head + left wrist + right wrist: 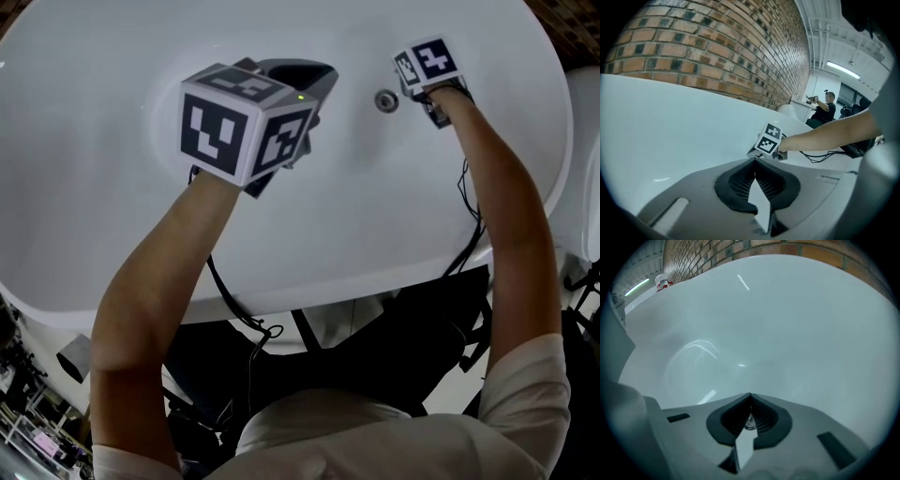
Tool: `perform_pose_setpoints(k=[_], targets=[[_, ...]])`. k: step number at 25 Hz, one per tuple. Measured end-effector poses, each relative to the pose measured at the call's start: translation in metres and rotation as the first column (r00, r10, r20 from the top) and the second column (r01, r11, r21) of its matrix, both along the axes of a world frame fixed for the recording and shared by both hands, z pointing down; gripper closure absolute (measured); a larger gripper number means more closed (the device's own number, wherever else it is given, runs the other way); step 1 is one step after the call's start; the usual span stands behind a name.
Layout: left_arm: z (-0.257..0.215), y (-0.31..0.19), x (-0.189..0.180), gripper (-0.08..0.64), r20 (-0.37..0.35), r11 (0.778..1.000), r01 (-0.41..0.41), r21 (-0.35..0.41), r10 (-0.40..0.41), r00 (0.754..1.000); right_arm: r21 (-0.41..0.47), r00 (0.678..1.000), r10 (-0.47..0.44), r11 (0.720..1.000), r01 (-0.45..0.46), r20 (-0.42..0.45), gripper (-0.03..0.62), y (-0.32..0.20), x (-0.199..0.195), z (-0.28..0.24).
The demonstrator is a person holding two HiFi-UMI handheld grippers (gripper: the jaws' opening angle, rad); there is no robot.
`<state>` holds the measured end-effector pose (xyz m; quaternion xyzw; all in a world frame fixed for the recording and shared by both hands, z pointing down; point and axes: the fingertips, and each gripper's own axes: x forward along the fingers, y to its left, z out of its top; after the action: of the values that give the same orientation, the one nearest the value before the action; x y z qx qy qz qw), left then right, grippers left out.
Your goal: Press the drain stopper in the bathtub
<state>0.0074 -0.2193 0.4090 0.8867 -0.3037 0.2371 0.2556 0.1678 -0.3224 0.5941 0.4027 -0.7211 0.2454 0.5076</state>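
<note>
1. A white oval bathtub (pixel 112 216) fills the head view, seen from steeply above. In the left gripper view a red brick wall (pixel 717 47) rises behind its far rim. A bright room opens beyond it, where a seated person (pixel 826 107) is small and far off.
2. The drain stopper (pixel 385 100) is a small round metal cap set in the tub's white bottom. It lies toward the far side and right of the middle.
3. The right tool (pixel 750 396) is clenched, its two jaws meeting at the tips with nothing held between them. In the head view its marker cube (pixel 427 62) sits just to the right of the drain stopper.
4. In the right gripper view the shiny drain stopper shows through the slim gap just behind the closed tips. This puts it on the jaws' centre line and close beneath them. Whether the tips are touching it cannot be told.
5. The left tool (pixel 754 160) is also clenched and empty. It hangs over the middle of the tub, well to the left of the drain stopper, and faces across toward the right tool's cube.
6. The right hand is plainly the nearer one and is already lined up. The press likely needs only a short push straight along the jaws onto the cap.
7. The cap is round, so no long axis matters here. The main risk is the closed tips sliding off its smooth top onto the slick tub.
</note>
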Motion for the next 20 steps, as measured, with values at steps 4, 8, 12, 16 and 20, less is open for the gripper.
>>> perform_pose_setpoints(k=[4, 8, 12, 16, 20], targets=[[0.024, -0.003, -0.005, 0.552, 0.011, 0.999, 0.0, -0.052, 0.0, 1.0, -0.096, 0.998, -0.03, 0.995, 0.026, -0.048, 0.577, 0.008, 0.007, 0.038], [0.045, -0.006, -0.009, 0.552, 0.002, 0.995, 0.009, -0.101, -0.008, 1.0, -0.175, 0.997, -0.02, 0.985, 0.007, -0.076, 0.577, 0.019, 0.019, 0.073], [0.068, -0.007, -0.014, 0.552, 0.001, 0.988, 0.022, -0.153, -0.022, 1.0, -0.253, 0.996, -0.019, 0.967, -0.005, -0.092, 0.577, 0.032, 0.026, 0.105], [0.085, -0.006, -0.009, 0.552, -0.007, 0.979, 0.023, -0.204, -0.025, 1.0, -0.316, 0.994, -0.026, 0.949, -0.008, -0.104, 0.577, 0.043, 0.032, 0.133], [0.096, -0.005, -0.001, 0.552, -0.008, 0.971, 0.022, -0.237, -0.025, 1.0, -0.352, 0.995, -0.013, 0.936, -0.023, -0.099, 0.577, 0.045, 0.035, 0.151]])
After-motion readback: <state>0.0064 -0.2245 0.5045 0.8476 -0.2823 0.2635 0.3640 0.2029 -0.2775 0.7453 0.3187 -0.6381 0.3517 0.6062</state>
